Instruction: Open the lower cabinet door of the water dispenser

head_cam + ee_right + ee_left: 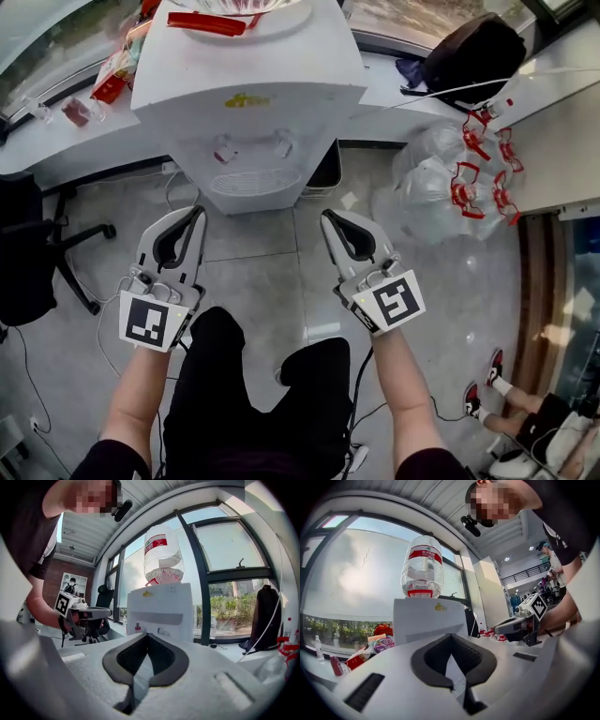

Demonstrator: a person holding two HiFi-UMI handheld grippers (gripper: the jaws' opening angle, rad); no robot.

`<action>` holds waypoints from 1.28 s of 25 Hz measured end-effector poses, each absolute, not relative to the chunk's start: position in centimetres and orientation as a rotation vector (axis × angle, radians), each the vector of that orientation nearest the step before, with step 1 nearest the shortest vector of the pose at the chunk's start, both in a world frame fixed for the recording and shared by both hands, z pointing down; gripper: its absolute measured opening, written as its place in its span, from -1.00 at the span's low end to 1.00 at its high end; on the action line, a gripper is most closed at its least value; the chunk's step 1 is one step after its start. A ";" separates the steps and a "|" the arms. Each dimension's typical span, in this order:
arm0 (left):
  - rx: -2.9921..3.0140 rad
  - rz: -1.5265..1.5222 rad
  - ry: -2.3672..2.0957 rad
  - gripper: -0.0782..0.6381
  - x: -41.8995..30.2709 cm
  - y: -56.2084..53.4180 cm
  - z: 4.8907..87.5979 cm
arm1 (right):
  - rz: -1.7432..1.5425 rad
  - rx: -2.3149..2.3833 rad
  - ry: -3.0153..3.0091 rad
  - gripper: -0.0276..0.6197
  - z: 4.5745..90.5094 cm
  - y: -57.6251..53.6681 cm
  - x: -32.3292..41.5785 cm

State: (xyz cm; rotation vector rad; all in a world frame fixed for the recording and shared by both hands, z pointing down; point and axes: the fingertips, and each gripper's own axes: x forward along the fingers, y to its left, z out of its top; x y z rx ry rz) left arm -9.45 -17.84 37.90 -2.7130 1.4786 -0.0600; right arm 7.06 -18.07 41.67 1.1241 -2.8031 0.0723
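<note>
The white water dispenser point(248, 103) stands ahead of me, with two taps point(253, 147) and a drip tray point(253, 182) on its front. From this steep head view its lower cabinet door is hidden under the tap ledge. My left gripper point(197, 212) and right gripper point(328, 217) hover side by side just short of its base, both shut and empty. In the left gripper view the dispenser point(424, 618) and its bottle point(423, 566) rise beyond the closed jaws. The right gripper view shows the dispenser point(161, 609) straight ahead, its lower part hidden by the jaws.
A black office chair point(37, 262) stands at the left. Clear bags with red handles point(450, 183) lie on the floor right of the dispenser. A black backpack point(473, 52) and snack packets point(112, 75) sit on the window ledge. Someone's feet point(487, 384) show at the lower right.
</note>
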 end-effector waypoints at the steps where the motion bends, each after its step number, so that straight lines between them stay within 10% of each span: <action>1: -2.705 -0.059 1.466 -0.76 -9.2 -18.1 38.8 | 0.060 1.124 -2.812 -0.91 42.6 -18.6 7.1; 32: -2.520 -0.075 1.525 -0.76 -11.6 -19.1 63.1 | 0.006 1.099 -2.796 -0.91 70.5 -25.1 7.9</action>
